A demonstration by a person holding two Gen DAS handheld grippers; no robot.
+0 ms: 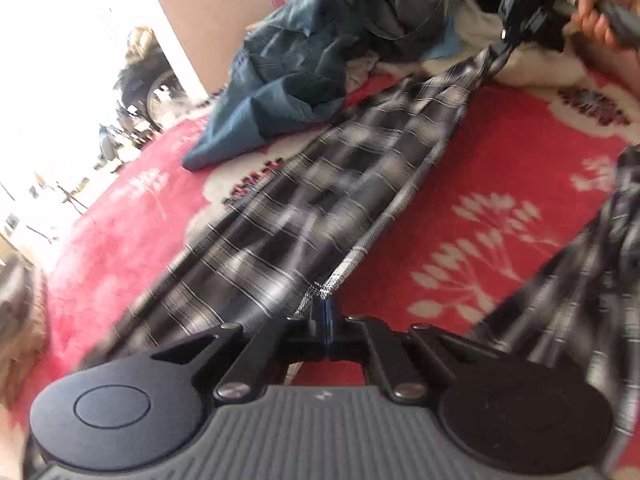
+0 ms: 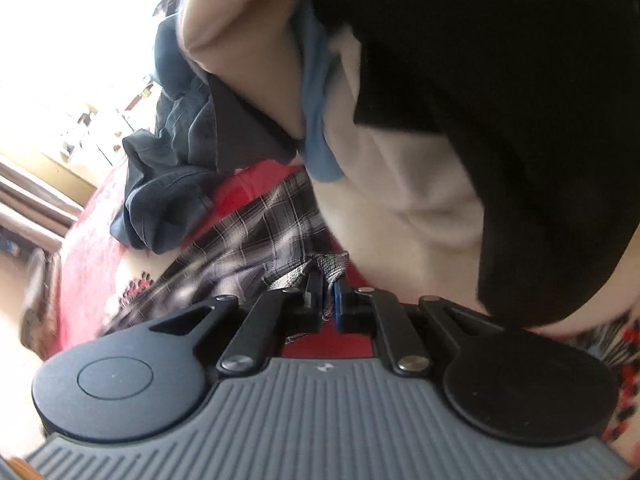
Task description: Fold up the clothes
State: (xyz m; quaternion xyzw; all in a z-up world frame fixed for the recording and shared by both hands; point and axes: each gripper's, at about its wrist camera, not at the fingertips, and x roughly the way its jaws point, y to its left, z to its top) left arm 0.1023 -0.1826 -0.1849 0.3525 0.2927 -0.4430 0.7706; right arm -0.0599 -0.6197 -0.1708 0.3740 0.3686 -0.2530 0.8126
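A black-and-white plaid shirt (image 1: 320, 184) hangs stretched in a taut band above a red floral blanket (image 1: 500, 168). The left gripper (image 1: 326, 320) is clamped on its hemmed edge at one end; the right gripper (image 2: 328, 292), held in a person's hand (image 1: 596, 12), pinches a bunched corner at the other. Another part of the plaid cloth trails down at the right of the left wrist view. Bare blanket lies open between the two. A crumpled blue-grey garment (image 1: 304, 68) sits just beside the band's far edge, with white and black clothes (image 2: 440, 120) piled close behind the right gripper.
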